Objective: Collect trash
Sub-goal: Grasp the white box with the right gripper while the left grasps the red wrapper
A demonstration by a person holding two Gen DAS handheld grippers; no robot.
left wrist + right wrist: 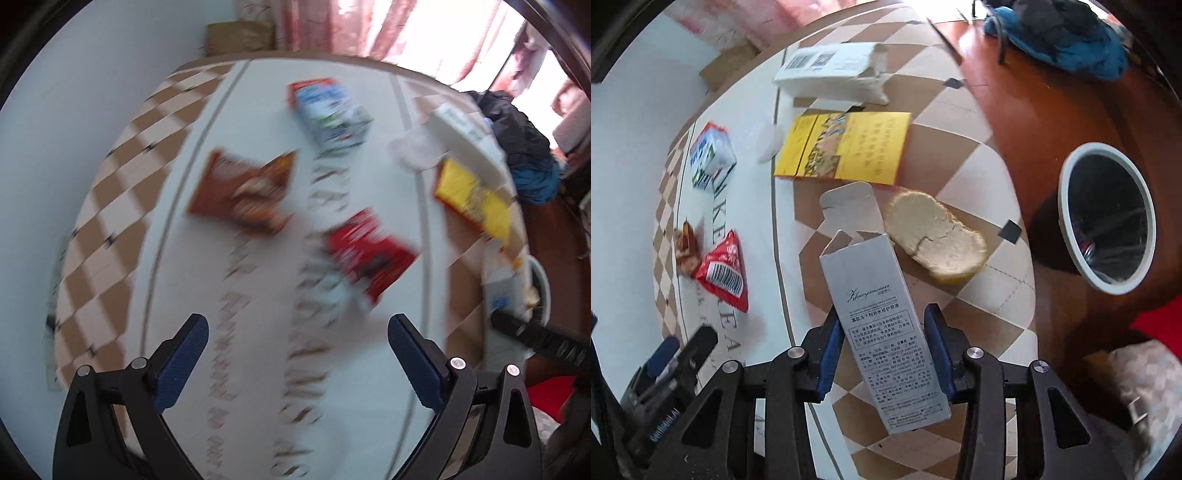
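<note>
Carton (882,332) clamped in right gripper (884,350); left gripper (297,363) wide, empty.
Carton to be carried level over bin (1108,218), right of frame, before release.

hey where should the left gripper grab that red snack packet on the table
With the left gripper open, come down from above onto the red snack packet and pinch its crimped near edge. It lies flat and limp, so a side approach would likely just push it.
</note>
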